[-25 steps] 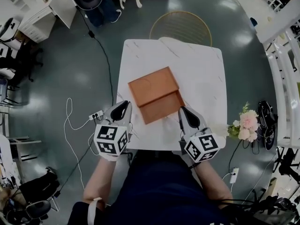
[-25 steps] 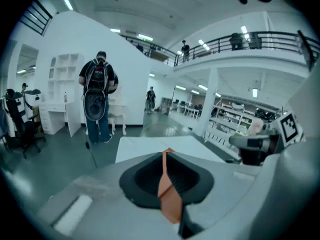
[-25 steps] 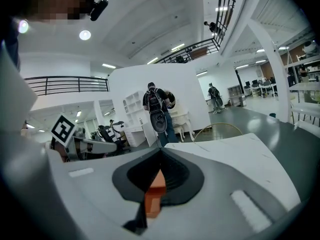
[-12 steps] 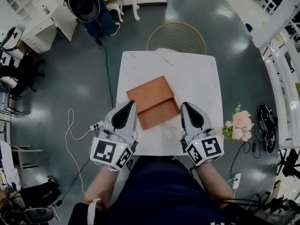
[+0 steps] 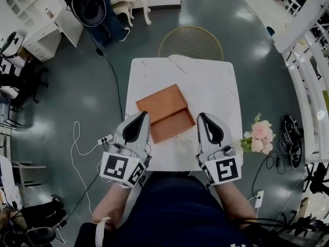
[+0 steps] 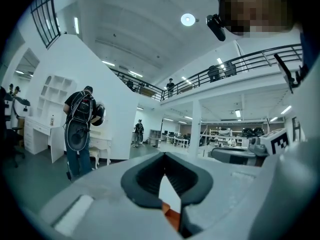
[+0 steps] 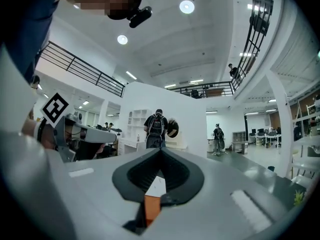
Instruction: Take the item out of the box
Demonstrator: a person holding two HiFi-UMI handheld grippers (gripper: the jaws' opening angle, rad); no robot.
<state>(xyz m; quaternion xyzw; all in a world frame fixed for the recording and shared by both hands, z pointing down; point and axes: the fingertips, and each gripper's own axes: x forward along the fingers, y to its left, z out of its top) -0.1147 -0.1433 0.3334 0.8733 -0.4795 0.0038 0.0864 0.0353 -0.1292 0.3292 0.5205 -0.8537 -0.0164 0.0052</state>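
An orange-brown box (image 5: 174, 125) lies open on the white marble table (image 5: 216, 86), its lid (image 5: 160, 101) folded back flat on the far side. I see no item in its tray from the head view. My left gripper (image 5: 143, 114) hovers at the box's near left corner, jaws shut and empty. My right gripper (image 5: 201, 116) hovers just right of the box, also shut with nothing in it. In the left gripper view the left gripper (image 6: 164, 154) has its tips meeting, with a sliver of the box (image 6: 172, 216) below. The right gripper view shows the same for the right gripper (image 7: 160, 150) and the box (image 7: 151, 206).
A round gold wire chair (image 5: 190, 40) stands at the table's far end. Pink flowers (image 5: 259, 135) sit off the right edge, with shoes (image 5: 288, 138) beyond. A power strip (image 5: 105, 138) and cables lie on the floor at left. A person with a backpack (image 5: 90, 4) stands far left.
Both grippers have lifted toward the head camera and come in closer to the box's two sides. The right gripper's marker cube has turned. The box has stayed put.
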